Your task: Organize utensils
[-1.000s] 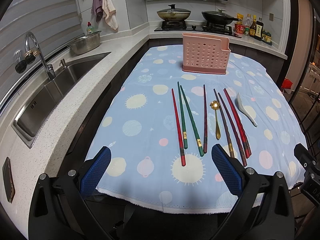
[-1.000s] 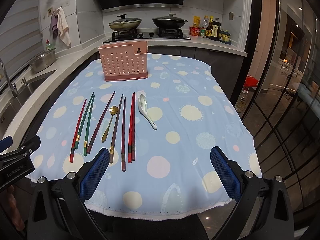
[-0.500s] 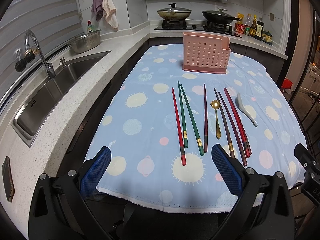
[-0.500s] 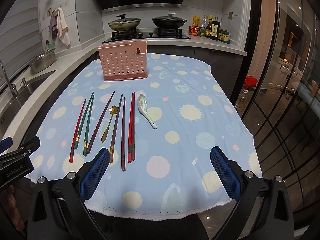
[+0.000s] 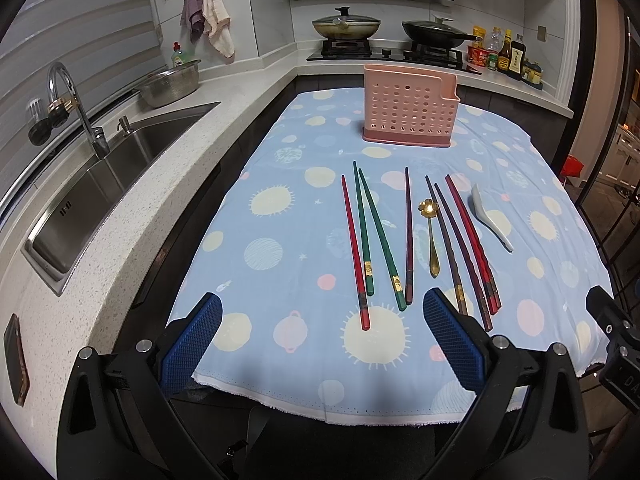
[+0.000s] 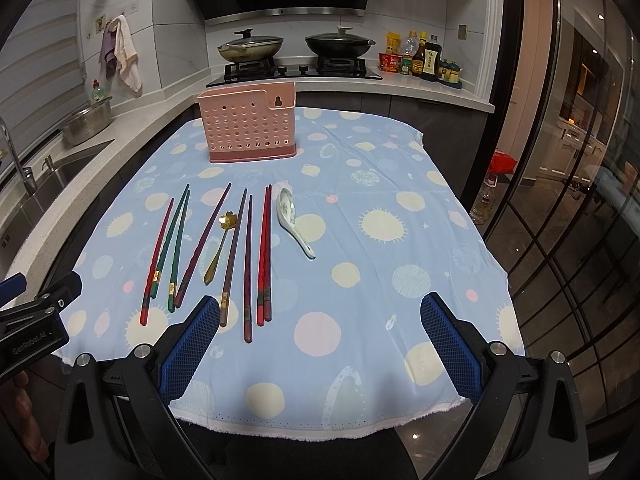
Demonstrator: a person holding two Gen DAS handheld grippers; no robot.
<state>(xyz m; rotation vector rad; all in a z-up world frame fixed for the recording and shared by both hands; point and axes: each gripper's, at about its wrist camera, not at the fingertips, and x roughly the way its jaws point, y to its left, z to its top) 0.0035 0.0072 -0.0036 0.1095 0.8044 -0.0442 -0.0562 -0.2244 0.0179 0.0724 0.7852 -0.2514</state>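
both wrist views look forward from the near table edge, left one nearer the sink [image 5: 120,168], sharing the tablecloth [image 5: 280,264].

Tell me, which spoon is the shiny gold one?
The small gold spoon with the flower-shaped bowl, lying among the chopsticks. The other one, the white ceramic spoon, is wider and lies at the right end of the row.

"GenRobot.AI" printed in white on the black left gripper [image 6: 30,316] body, seen at the right wrist view's left edge. Bottle [image 6: 431,58] labels by the stove too small to read.
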